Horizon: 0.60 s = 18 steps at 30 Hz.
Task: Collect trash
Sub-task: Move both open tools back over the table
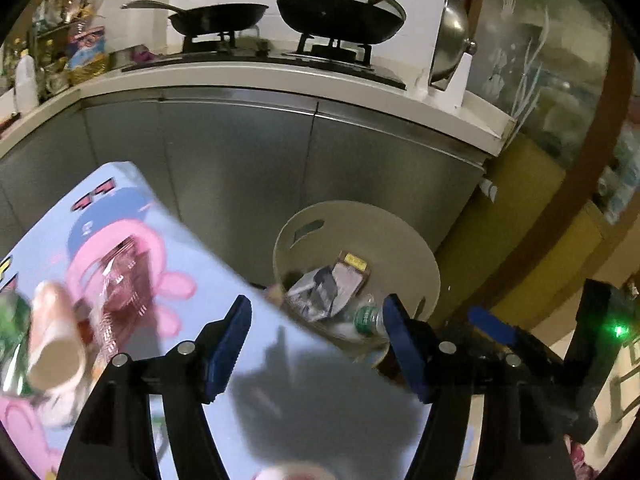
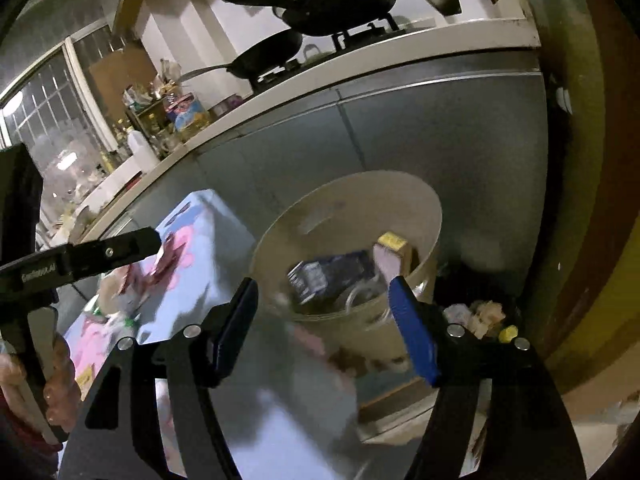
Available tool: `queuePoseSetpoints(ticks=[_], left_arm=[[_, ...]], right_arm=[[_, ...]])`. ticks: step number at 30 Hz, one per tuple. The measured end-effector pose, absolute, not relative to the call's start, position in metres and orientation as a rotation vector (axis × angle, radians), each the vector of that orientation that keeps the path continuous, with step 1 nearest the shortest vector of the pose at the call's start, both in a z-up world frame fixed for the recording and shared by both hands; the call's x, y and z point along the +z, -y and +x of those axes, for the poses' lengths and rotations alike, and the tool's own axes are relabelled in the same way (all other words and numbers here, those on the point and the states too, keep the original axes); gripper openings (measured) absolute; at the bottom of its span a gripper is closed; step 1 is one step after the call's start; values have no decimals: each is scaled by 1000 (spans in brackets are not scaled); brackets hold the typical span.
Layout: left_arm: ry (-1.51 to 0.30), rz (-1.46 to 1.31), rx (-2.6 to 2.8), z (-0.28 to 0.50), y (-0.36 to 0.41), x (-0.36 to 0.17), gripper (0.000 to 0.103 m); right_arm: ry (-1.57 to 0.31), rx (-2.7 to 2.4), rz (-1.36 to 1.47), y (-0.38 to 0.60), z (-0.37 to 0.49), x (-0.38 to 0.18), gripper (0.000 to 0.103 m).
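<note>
A beige round trash bin (image 1: 356, 248) stands on the floor against the grey cabinet doors (image 1: 240, 160), just off the far edge of the light-blue cartoon tablecloth (image 1: 192, 264). It holds a green-capped bottle (image 1: 366, 316) and cartons. A cardboard tube (image 1: 56, 340) lies at nine o'clock, long axis toward the camera, beside a red clear wrapper (image 1: 120, 280). The left gripper (image 1: 316, 344) and the right gripper (image 2: 324, 328) both gape wide, holding nothing. Pans (image 1: 340, 8) sit on the stove at twelve o'clock.

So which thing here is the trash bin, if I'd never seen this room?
Find the grey cabinets below the stove. On the floor against them, right of the blue cartoon table, stands the bin: a round beige tub with slot handles, the only container holding wrappers and a bottle.
</note>
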<state>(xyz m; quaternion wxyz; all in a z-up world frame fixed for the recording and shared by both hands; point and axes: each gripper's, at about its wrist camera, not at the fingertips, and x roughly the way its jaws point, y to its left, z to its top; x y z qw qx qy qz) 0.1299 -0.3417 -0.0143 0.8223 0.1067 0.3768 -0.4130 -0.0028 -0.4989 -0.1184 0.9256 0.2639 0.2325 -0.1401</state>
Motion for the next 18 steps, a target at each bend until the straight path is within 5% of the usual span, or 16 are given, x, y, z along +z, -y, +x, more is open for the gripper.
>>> queuePoseSetpoints(ticks=[18], left_arm=[[-684,263,-734,63,228,12,68]], right_arm=[[-475,-162,602,400,-42,-87,68]])
